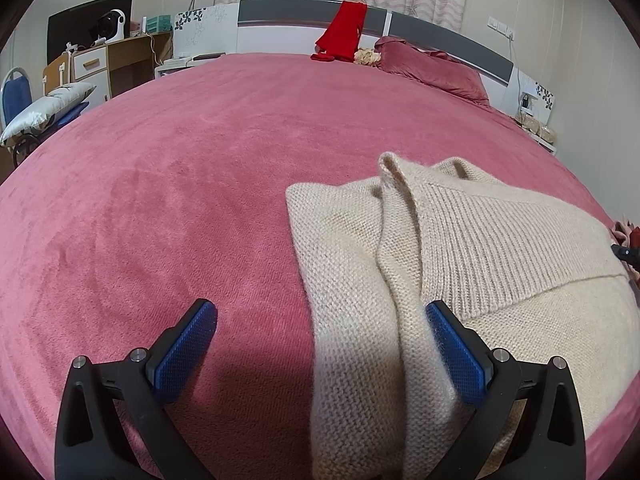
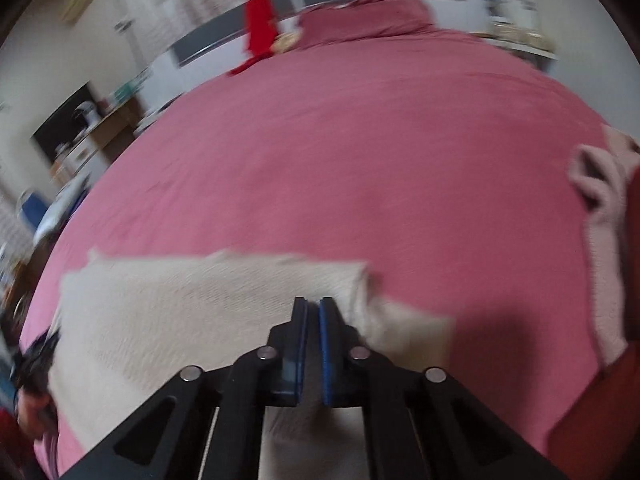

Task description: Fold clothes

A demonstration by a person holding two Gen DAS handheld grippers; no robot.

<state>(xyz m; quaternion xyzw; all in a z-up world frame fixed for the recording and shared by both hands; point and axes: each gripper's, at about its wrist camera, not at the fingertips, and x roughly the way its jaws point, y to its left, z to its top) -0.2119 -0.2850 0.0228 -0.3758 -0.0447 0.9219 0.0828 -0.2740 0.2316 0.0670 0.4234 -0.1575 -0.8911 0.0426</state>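
A cream knitted sweater [image 1: 480, 240] lies folded on the pink bed cover [image 1: 180, 180], its ribbed hem turned up on the right. My left gripper [image 1: 320, 306] hovers open low over the sweater's left edge, its right pad above the knit and its left pad above bare cover. In the blurred right wrist view, my right gripper [image 2: 313, 300] is shut just above the sweater [image 2: 180, 312], near its right end where a flap sticks out. I see nothing clearly held between its blue pads.
A red garment [image 1: 344, 32] hangs on the headboard beside a pink pillow [image 1: 432, 68]. Pale pink and dark red clothes [image 2: 604, 208] lie at the bed's right side. A desk [image 1: 120, 60] and a chair with a cushion [image 1: 44, 108] stand left of the bed.
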